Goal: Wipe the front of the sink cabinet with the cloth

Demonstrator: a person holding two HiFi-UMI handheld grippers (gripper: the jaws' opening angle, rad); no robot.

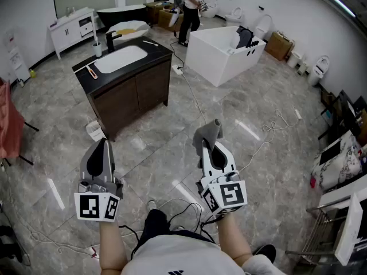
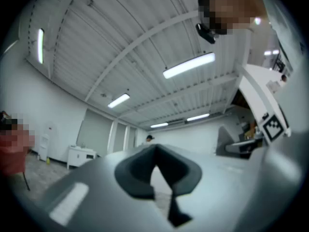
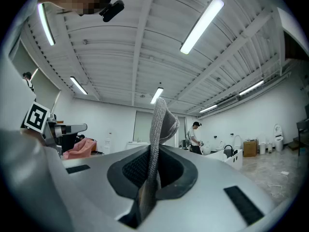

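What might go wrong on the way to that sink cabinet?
1. Cables lie on the floor by the person's feet, so a trip seems possible.
2. The right gripper pinches the cloth with much of it sticking up loose; it might slip out before reaching the sink cabinet.

Grey cloth (image 1: 207, 133) upright, far from sink cabinet (image 1: 135, 94)
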